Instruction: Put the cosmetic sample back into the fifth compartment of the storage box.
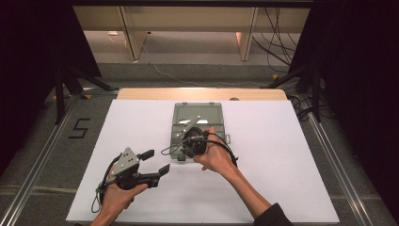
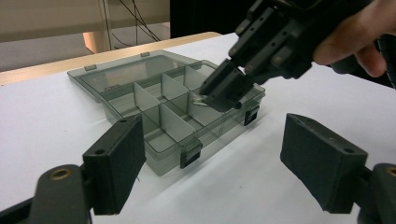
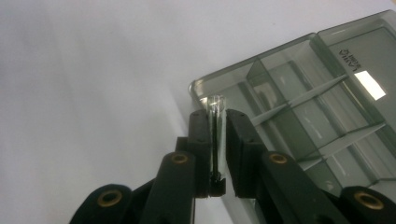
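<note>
Fingers of right gripper [image 3: 216,140] pinch clear tube [image 3: 216,112], long axis along fingers; left gripper [image 2: 212,163] spread.

The left gripper [image 2: 210,158] hangs with jaws wide apart before an open grey compartment box [image 2: 159,100]; the right gripper [image 2: 219,95] pinches a small clear piece [image 2: 200,99] over a compartment.

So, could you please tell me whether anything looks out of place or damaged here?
Nothing stands out. The compartment box lies open and flat on the table, its dividers intact. The right gripper holds a small clear tube over it; the left gripper waits open.
</note>
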{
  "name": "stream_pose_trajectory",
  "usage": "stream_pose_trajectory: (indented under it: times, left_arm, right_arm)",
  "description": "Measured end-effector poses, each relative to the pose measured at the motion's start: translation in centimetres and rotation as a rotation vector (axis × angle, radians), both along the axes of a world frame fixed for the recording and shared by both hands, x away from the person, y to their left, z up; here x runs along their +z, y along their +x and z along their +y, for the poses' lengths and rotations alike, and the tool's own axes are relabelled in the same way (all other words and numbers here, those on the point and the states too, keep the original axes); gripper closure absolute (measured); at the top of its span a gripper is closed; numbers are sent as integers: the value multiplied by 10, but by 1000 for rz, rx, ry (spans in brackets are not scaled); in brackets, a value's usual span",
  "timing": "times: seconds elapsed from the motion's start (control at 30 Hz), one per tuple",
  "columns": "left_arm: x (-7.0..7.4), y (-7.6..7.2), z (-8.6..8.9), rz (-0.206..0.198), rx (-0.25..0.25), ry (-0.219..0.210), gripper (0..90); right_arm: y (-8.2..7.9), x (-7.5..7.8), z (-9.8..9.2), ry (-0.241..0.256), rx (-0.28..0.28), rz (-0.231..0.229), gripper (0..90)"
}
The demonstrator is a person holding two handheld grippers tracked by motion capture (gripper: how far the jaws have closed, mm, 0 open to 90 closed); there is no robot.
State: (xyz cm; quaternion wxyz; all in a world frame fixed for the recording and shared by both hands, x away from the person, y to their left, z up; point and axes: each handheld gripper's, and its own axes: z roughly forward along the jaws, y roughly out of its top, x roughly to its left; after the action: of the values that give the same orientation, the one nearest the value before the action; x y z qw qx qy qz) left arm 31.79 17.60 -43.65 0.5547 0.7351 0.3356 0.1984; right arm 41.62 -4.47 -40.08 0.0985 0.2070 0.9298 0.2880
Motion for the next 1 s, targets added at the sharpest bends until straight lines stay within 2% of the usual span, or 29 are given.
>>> stream_pose_trajectory:
  times: [0.1,0.23,0.27,0.3,0.37,0.4,0.9,1.0]
  left_arm:
    - [0,-3,-1,30,25,-14,211]
    - [0,-3,-1,39,22,-19,211]
    - [5,11,11,-149,-55,162,211]
    - [5,11,11,-149,-55,162,211]
    - [5,11,10,-139,-60,153,211]
    - [0,-2,-1,24,9,-18,211]
    - [-1,-1,-2,26,1,-29,211]
    - [-1,0,-1,10,-9,-16,211]
  right_arm:
    - [6,2,6,4,-15,5,812]
    - [10,1,11,11,-24,4,812]
    - [13,2,12,10,-35,10,811]
    - [13,2,12,10,-35,10,811]
    - [16,1,14,17,-42,14,812]
    - [17,1,14,15,-42,18,811]
    - [32,-10,23,31,-95,53,811]
    - [33,-13,27,28,-97,56,811]
